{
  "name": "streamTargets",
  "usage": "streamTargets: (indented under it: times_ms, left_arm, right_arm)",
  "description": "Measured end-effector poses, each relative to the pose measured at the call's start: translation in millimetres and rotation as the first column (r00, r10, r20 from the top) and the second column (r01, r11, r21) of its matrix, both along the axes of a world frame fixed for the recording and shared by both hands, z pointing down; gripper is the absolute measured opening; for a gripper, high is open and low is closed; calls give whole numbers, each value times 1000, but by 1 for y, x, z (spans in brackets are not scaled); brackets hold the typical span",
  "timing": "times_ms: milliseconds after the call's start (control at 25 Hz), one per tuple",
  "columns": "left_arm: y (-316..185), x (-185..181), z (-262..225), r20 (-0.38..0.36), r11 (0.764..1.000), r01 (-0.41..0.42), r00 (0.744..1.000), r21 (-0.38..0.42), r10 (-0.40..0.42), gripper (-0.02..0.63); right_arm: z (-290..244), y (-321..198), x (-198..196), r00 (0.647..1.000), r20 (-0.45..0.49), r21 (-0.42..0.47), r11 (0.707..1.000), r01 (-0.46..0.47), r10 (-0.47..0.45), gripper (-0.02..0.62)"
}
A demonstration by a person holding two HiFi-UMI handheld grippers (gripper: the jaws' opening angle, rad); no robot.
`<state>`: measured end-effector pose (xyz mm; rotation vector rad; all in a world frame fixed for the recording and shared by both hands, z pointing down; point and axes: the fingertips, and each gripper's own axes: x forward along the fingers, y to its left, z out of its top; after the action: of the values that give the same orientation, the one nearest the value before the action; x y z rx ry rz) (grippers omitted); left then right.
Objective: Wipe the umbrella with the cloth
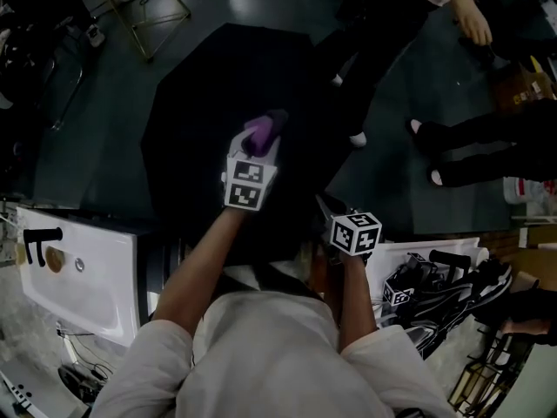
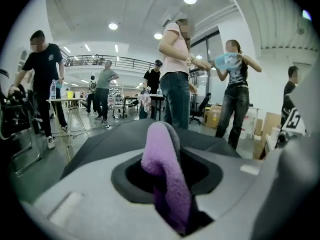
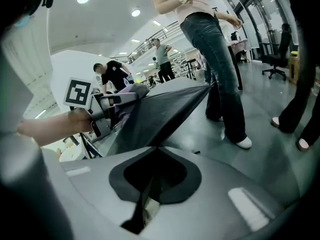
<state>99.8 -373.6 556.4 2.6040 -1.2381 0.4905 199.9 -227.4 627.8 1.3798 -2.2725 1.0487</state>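
The open black umbrella [image 1: 218,94] lies with its canopy spread over the dark floor in front of me. My left gripper [image 1: 261,139] is shut on a purple cloth [image 1: 263,129] and holds it over the canopy's near middle. In the left gripper view the cloth [image 2: 162,164] sticks up out of the closed jaws, with the umbrella [image 2: 107,136] just beyond. My right gripper [image 1: 324,207] sits at the canopy's near right edge. It is shut on the umbrella's black fabric [image 3: 160,109], which runs from the right gripper [image 3: 145,204] up to the canopy. The left gripper [image 3: 112,104] shows there too.
A white washbasin [image 1: 87,268] lies at the left. A heap of dark gear [image 1: 452,294] sits at the right. Two people [image 1: 470,151] stand close beyond the umbrella's right side. A metal stand [image 1: 148,7] is at the far left.
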Motion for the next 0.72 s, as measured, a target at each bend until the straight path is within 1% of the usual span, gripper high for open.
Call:
streamTargets:
  times_ms: [160,240,320,480,560,640,720]
  left_arm:
    - [10,19,-9,-8,998,-26,1000,55,27,140]
    - [17,30,-13,-7,995,-70,998,74,70,140]
    - [24,43,-13,-4,990,-121,993,73,121,140]
    - [39,65,-6,3,981,-189,982,43,189,140]
    - [49,78,1,3,972,-234,972,18,234,140]
    - [63,91,8,-13,956,-293,956,-15,293,140]
    - [76,99,12,-45,937,-348,937,-43,346,140]
  right_arm:
    - [-4,0,2,1000,14,7,1000,-12,12,6]
    - [-6,0,4,1000,16,12,1000,-16,15,6]
    - [-8,-1,5,1000,18,16,1000,-17,17,6]
    - [-11,-2,1,1000,22,22,1000,-11,11,6]
    - [-11,-3,1,1000,22,25,1000,-10,9,6]
    - [-12,-4,3,1000,25,29,999,-13,12,6]
    - [-13,-7,4,1000,27,32,999,-17,16,6]
